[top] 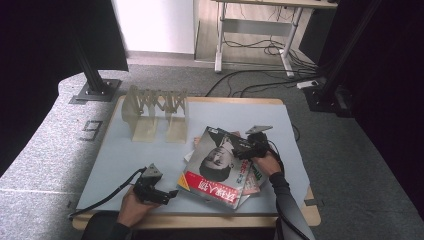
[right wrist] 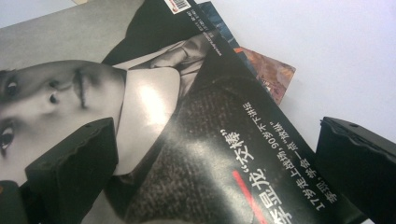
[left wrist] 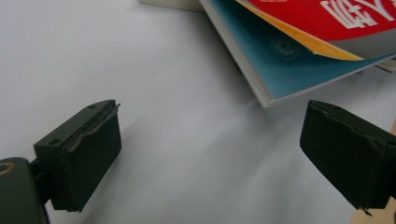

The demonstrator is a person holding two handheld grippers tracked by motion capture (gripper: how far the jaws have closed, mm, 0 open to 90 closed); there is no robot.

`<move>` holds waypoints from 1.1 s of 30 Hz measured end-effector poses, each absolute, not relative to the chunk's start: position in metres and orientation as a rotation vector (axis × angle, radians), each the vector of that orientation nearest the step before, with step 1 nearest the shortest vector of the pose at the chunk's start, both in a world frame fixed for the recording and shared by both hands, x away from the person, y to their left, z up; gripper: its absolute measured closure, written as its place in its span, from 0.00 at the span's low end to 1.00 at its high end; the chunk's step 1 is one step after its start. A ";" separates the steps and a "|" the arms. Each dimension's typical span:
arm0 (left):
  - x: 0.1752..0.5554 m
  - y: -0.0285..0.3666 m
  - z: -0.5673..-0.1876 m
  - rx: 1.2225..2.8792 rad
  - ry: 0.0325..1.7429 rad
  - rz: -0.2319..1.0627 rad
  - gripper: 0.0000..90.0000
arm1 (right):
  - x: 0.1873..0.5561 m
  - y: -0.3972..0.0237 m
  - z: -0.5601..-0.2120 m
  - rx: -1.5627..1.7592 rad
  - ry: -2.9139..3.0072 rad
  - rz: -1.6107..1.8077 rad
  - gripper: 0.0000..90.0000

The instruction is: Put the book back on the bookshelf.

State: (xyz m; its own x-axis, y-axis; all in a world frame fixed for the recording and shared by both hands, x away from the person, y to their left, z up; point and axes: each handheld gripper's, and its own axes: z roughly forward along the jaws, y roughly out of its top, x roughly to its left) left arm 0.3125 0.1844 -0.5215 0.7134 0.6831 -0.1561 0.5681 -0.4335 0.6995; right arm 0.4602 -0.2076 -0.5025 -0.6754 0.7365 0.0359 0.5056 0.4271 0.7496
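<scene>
In the high view, a small pile of magazines lies on the pale tabletop (top: 125, 150), and the top magazine (top: 216, 167), with a face and a red band on its cover, is the landmark here. The right hand-held gripper (top: 239, 148) sits at the far right corner of that magazine, over its cover, with the person's right hand (top: 267, 163) just behind it at the magazine's right edge. The left hand-held gripper (top: 167, 196) rests low on the tabletop just to the near left of the magazine's near corner, apart from it, held by the left hand (top: 132, 205). A pale folding rack (top: 155, 112) stands well beyond the magazine, toward the far left.

In the left gripper view, the left hand-held gripper (left wrist: 210, 149) has its jaws spread wide over bare tabletop (left wrist: 140, 70), empty. The magazine's near corner (left wrist: 299, 51), with its red cover lifting off a blue page, lies just ahead of them.

In the right gripper view, the right hand-held gripper (right wrist: 219, 163) also stands wide open, one jaw over the printed face, the other beyond the magazine's (right wrist: 187, 140) edge; whether either jaw touches the cover I cannot tell. A second magazine (right wrist: 273, 74) peeks out beneath it.
</scene>
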 end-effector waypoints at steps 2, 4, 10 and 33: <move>0.312 0.180 -0.523 2.161 0.931 0.200 0.06 | 0.463 -0.208 -0.502 1.081 2.392 1.091 0.00; 0.312 0.175 -0.524 2.177 0.915 0.213 0.07 | 0.464 -0.208 -0.503 1.085 2.401 1.083 0.00; 0.312 0.167 -0.525 2.193 0.898 0.262 0.11 | 0.465 -0.209 -0.506 1.092 2.391 1.107 0.00; 0.339 0.174 -0.518 2.191 0.944 0.327 0.14 | 0.432 -0.238 -0.505 1.104 2.359 1.117 0.01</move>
State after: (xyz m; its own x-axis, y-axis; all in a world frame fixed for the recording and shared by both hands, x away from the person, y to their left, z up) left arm 0.3387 0.1741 -0.5181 0.7001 0.7125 -0.0470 0.5303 -0.4747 0.7024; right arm 0.4323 -0.2378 -0.5053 -0.6567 0.7527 0.0479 0.5141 0.4002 0.7586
